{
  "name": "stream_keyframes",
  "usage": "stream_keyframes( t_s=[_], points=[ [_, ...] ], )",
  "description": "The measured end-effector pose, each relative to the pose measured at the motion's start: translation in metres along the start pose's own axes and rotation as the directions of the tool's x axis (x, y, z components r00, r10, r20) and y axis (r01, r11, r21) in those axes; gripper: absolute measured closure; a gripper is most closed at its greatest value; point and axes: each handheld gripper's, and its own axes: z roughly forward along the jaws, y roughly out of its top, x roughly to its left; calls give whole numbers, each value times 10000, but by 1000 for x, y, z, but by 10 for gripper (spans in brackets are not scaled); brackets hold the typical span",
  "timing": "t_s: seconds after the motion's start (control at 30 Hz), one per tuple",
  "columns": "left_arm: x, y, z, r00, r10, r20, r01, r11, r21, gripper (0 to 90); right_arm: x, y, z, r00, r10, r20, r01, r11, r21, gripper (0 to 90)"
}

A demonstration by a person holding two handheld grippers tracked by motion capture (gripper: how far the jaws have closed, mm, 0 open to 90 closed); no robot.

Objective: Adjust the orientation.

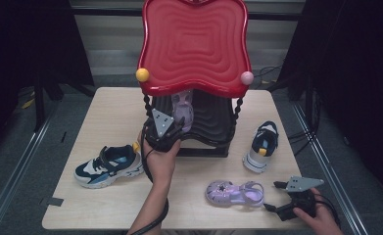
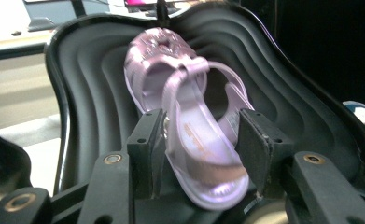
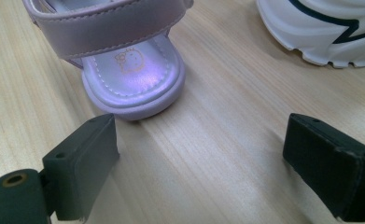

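Left gripper view: the left tool (image 2: pixel 196 140) is seen astride the heel of a lilac sandal (image 2: pixel 171 70), which is lying on the black tray (image 2: pixel 91 93), toe towards the back wall. One pad is close against the sole's side, and a thin gap appears at the other. The grip is judged released or nearly so, with the sandal borne by the tray.

In the high view this tray is found under the red tray (image 1: pixel 194 44), on the tabletop (image 1: pixel 110 107). The right tool (image 3: pixel 199 154) is held wide apart and empty just above the tabletop, with the second sandal (image 1: pixel 234 193) just ahead of it.

Risks noted:
- The sandal appears tilted on the ribbed, dished tray. If it is not settled, a slide towards the front lip is to be expected once it is freed.
- The heel strap stands between the pads. It could be snagged if the tool is drawn back before the jaws are wider, and the sandal dragged out with it.
- Clearance under the red tray is tight. A lift during withdrawal could knock the rack.
- The second sandal is approached heel-on. It could be pushed along the tabletop towards the sneaker (image 1: pixel 262 146) rather than gripped.
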Motion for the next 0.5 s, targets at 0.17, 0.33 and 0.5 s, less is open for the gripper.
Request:
stream_keyframes(
  t_s=[0.17,0.33,0.5],
  points=[
    [0,-6,-5,9992,30,408,-48,9990,438,506,0,0,0,10000,5,-1,-5,10000,1,95],
    [0,-13,-9,9969,274,738,-335,9960,828,492,0,0,0,10000,4,1,-4,10000,-1,95],
    [1,-19,-13,9952,277,936,-378,9935,1078,466,0,0,0,10000,4,0,-4,10000,4,95]
  ],
)
